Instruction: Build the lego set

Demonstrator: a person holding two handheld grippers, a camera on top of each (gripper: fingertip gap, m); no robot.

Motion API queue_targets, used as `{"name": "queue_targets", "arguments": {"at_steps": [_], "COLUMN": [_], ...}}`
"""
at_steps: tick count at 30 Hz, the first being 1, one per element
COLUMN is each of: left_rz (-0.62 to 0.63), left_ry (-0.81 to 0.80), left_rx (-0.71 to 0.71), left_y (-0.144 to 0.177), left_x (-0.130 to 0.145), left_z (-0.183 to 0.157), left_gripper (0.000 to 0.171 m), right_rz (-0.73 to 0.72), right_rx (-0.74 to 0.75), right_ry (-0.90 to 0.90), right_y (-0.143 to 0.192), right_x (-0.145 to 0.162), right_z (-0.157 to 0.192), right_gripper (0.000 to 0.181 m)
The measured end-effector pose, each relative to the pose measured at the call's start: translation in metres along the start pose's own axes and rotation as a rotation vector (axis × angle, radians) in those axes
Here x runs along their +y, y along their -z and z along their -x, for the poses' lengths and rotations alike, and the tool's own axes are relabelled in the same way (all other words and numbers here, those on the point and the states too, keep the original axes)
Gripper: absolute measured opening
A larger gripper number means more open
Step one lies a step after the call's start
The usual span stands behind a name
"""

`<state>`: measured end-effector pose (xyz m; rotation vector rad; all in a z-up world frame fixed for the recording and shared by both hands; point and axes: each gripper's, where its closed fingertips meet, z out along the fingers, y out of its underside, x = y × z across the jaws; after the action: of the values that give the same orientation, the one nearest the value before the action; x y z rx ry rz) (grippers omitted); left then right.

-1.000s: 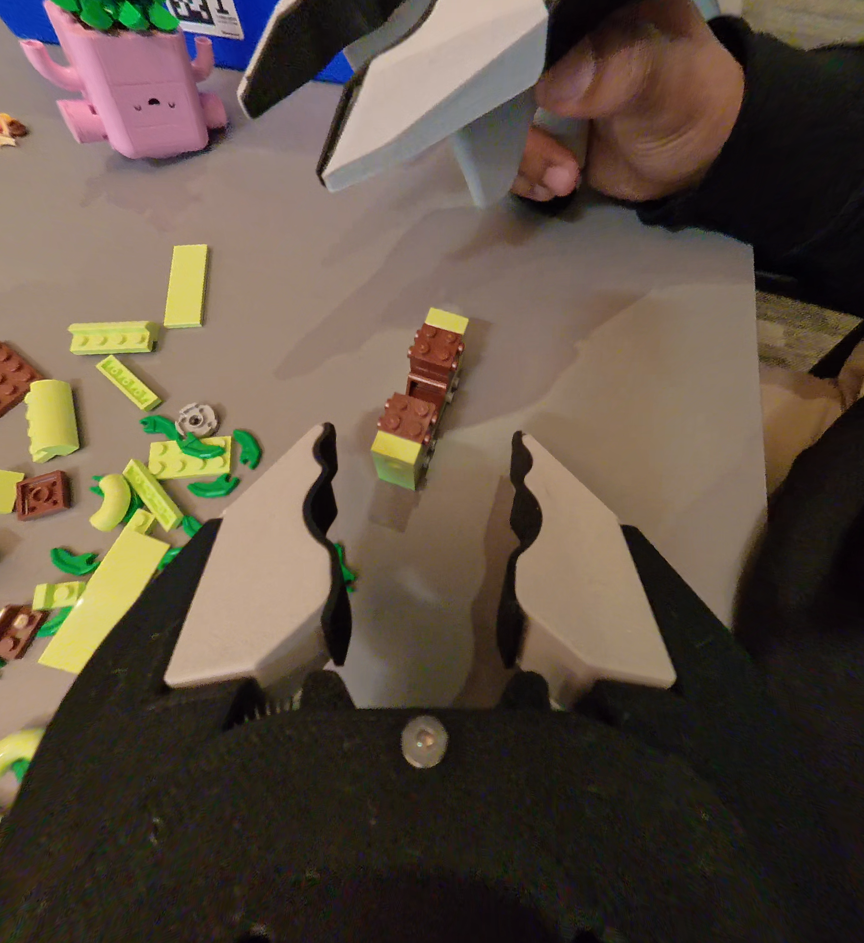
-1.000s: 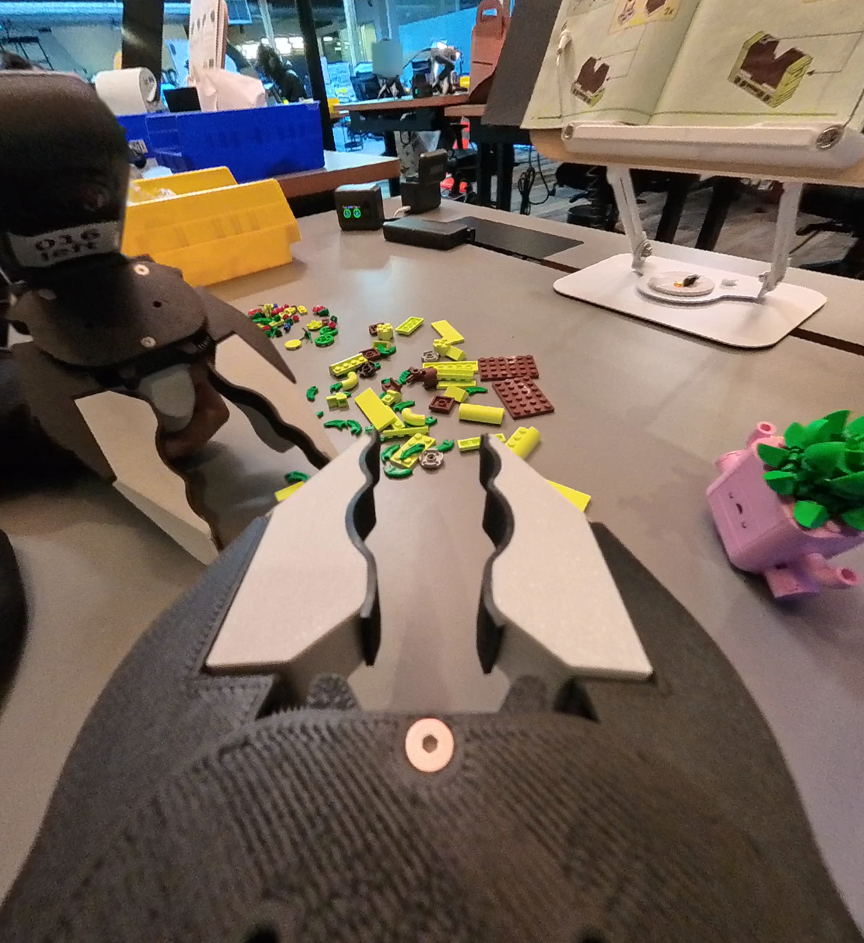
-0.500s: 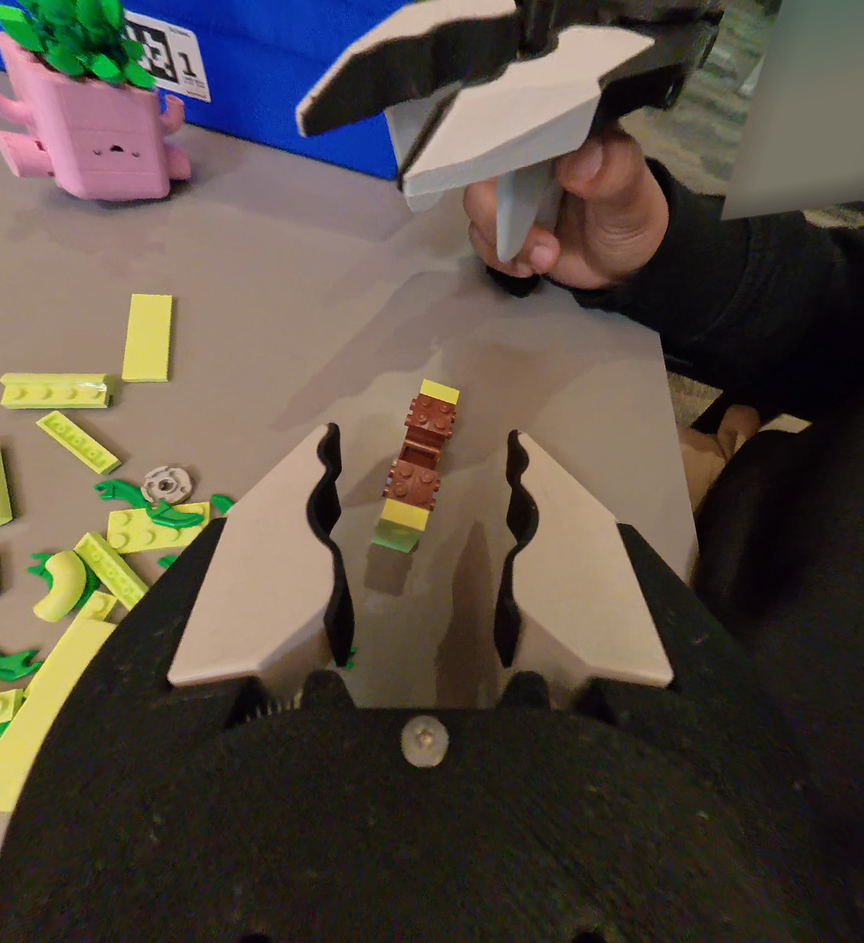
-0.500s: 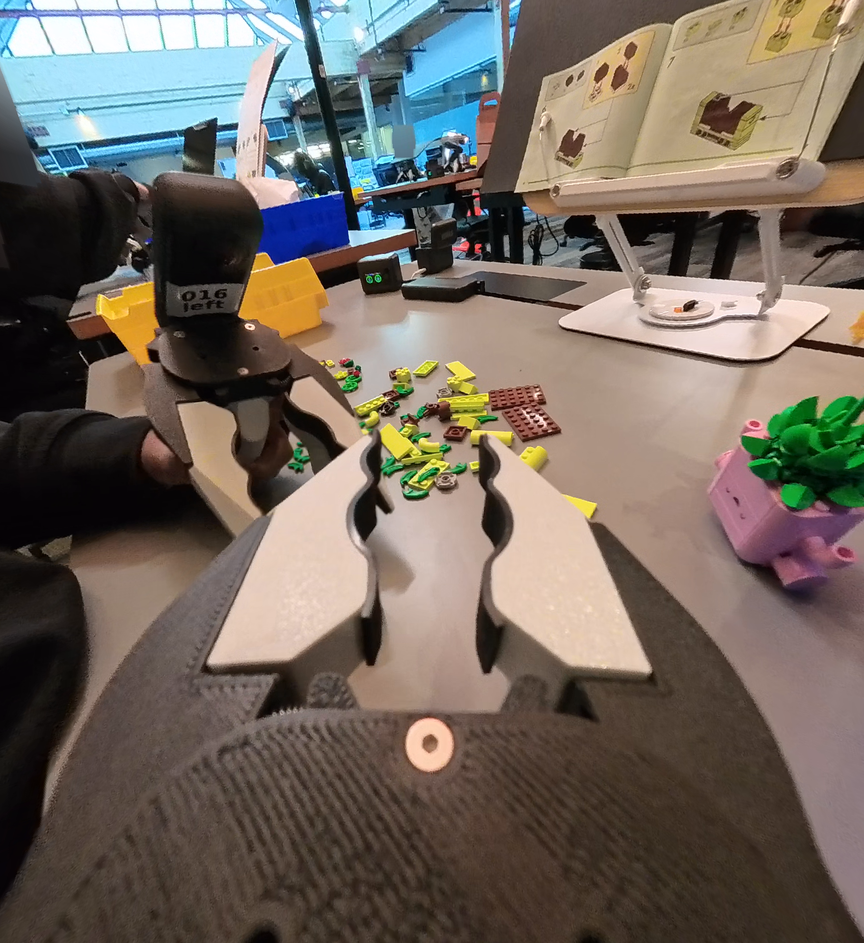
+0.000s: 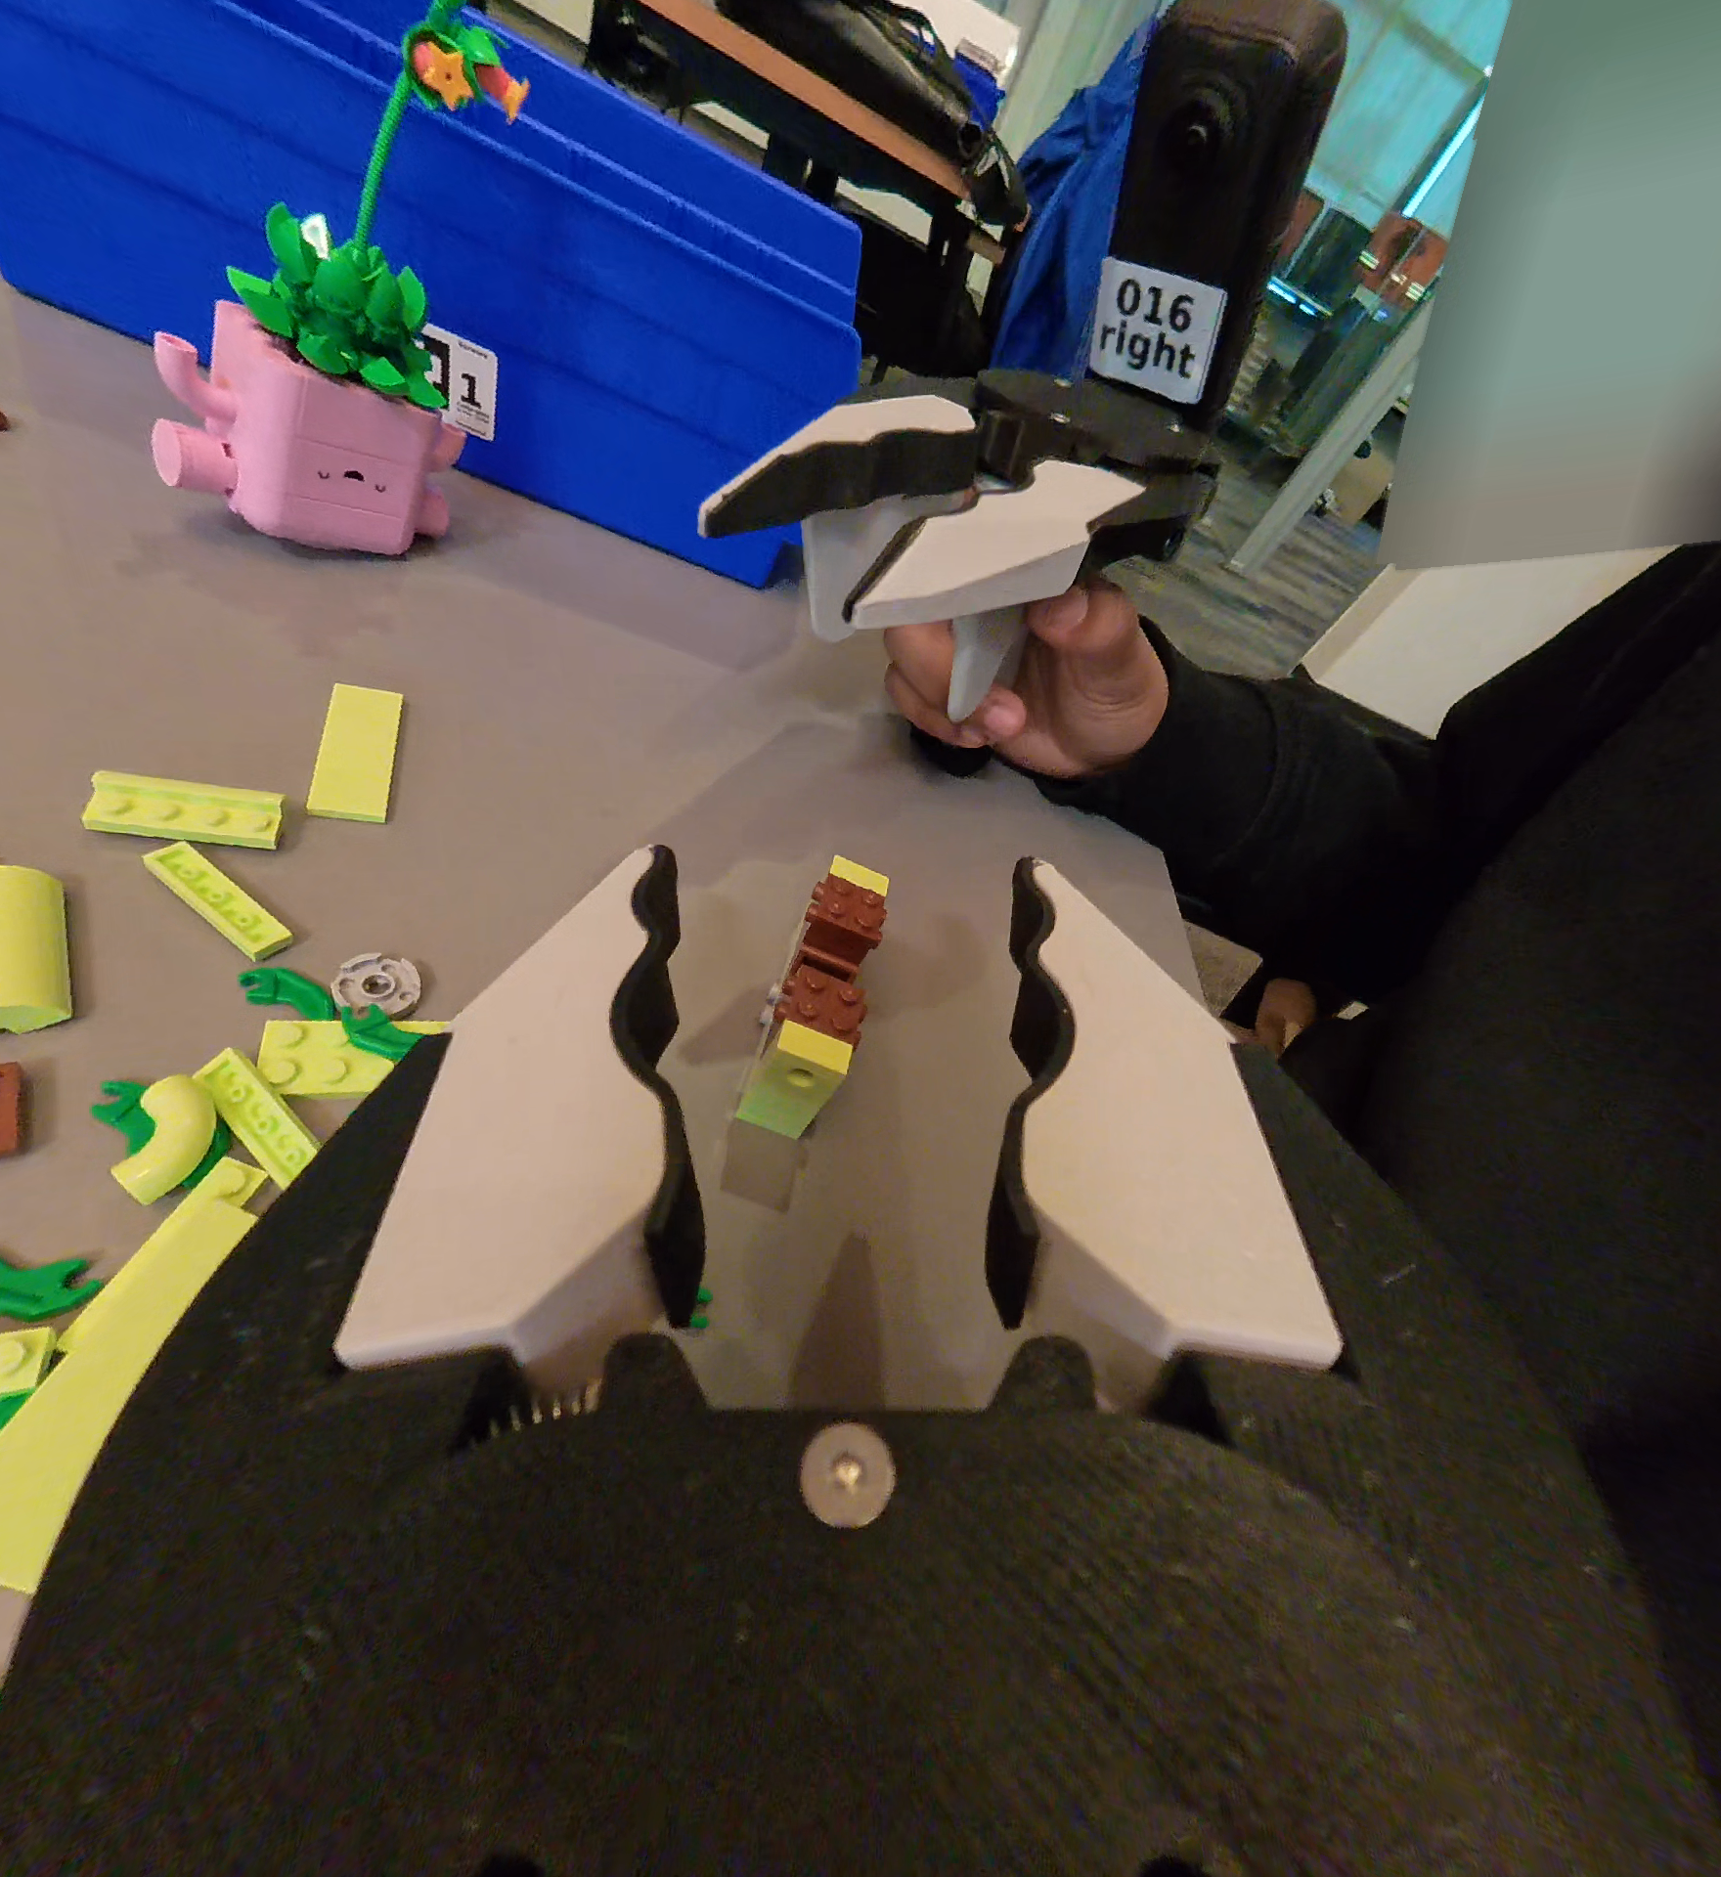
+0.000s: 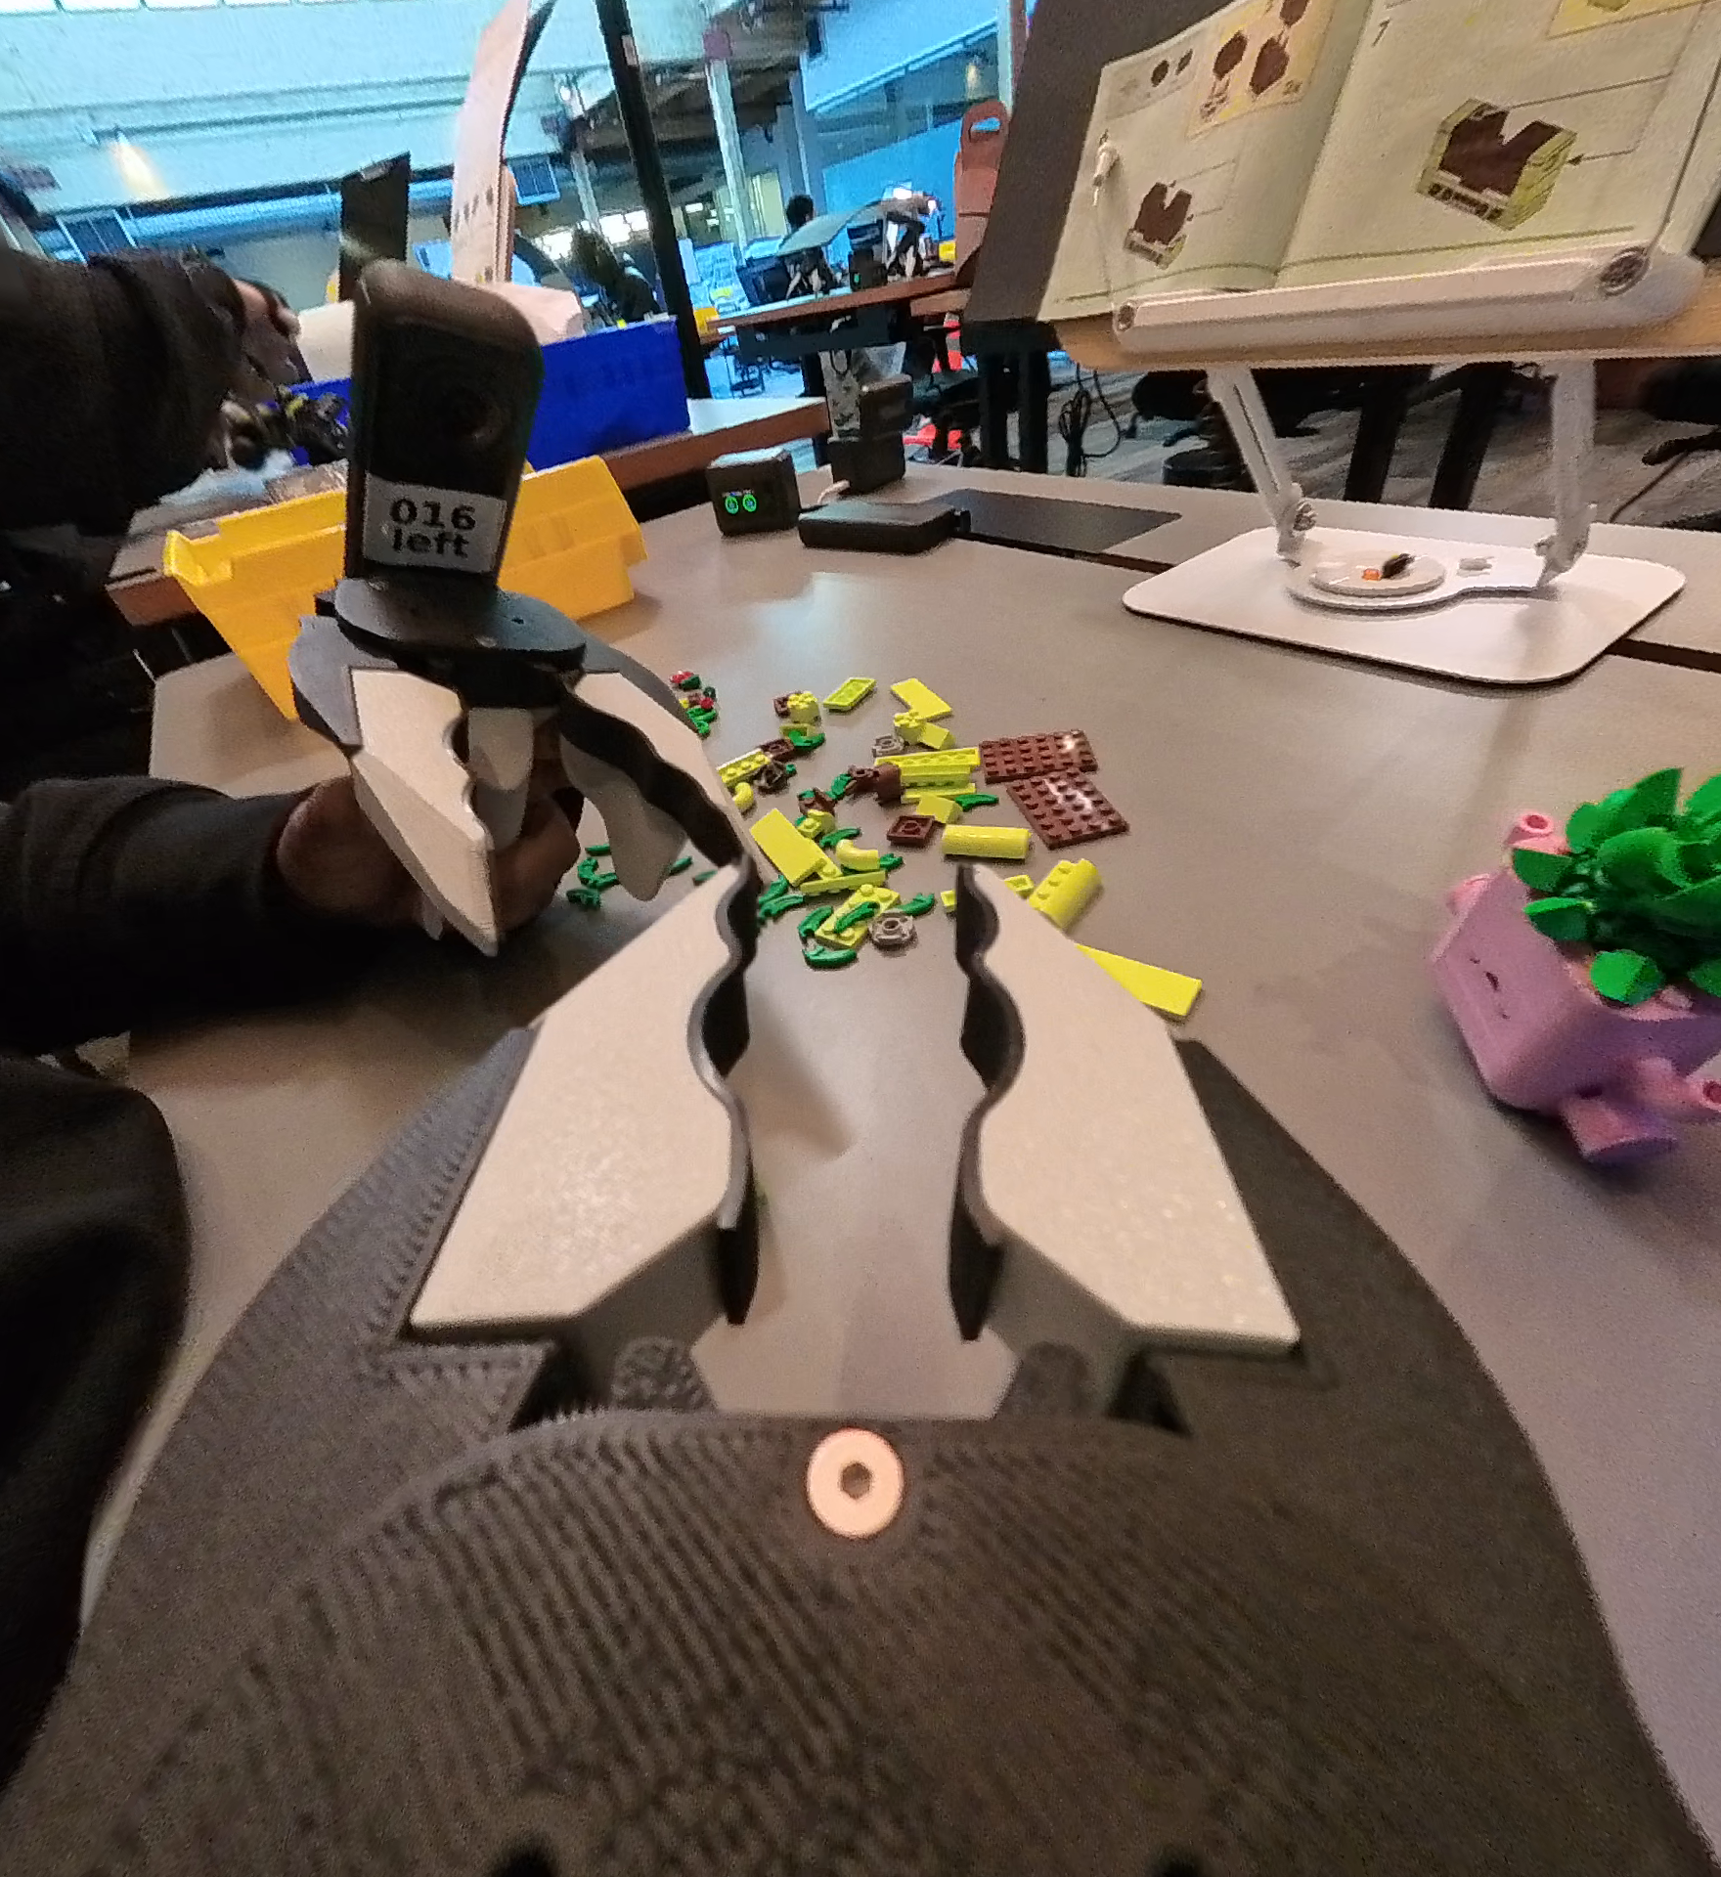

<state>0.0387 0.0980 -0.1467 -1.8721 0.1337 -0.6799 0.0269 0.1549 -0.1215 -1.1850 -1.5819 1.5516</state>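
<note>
Left gripper [image 5: 841,874] spread wide, empty, and the brown-and-lime lego piece [image 5: 816,1000] lies on the grey bench [image 5: 572,650] between its fingers, touching neither. Right gripper [image 6: 851,884] parted too, holding nothing, off at the far right over the bench. Loose bricks [image 5: 216,899] scattered to the left; pink potted-plant model [image 5: 328,447] at far left

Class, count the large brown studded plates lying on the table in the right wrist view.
2: both lie side by side at the far right of the loose pile, one behind the other. Others may be hidden.
</note>
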Motion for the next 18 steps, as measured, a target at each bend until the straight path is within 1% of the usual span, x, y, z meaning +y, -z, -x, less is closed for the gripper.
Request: {"name": "queue_targets", "arguments": {"at_steps": [4,13,15,18], "left_rz": [0.009,0.016,0.051,0.167], "left_ry": [-0.002,0.003,0.013,0.004], "left_rx": [0.011,0.008,-0.017,-0.043], "left_y": [-0.001,-0.002,-0.005,-0.015], "left_x": [0.001,0.002,0.007,0.022], "left_z": [-0.002,-0.001,0.002,0.004], "left_gripper": [0.062,0.061,0.061,0.059], "right_rz": [0.026,0.001,-0.004,-0.006], "right_rx": [0.007,-0.006,-0.008,-0.008], "right_ry": [0.021,-0.012,-0.017,-0.019], "right_y": [-0.003,0.0,0.001,0.001], "right_x": [0.004,0.0,0.0,-0.001], "right_z": [0.001,0.0,0.0,0.0], "right_gripper": [0.037,0.036,0.036,0.036]}}
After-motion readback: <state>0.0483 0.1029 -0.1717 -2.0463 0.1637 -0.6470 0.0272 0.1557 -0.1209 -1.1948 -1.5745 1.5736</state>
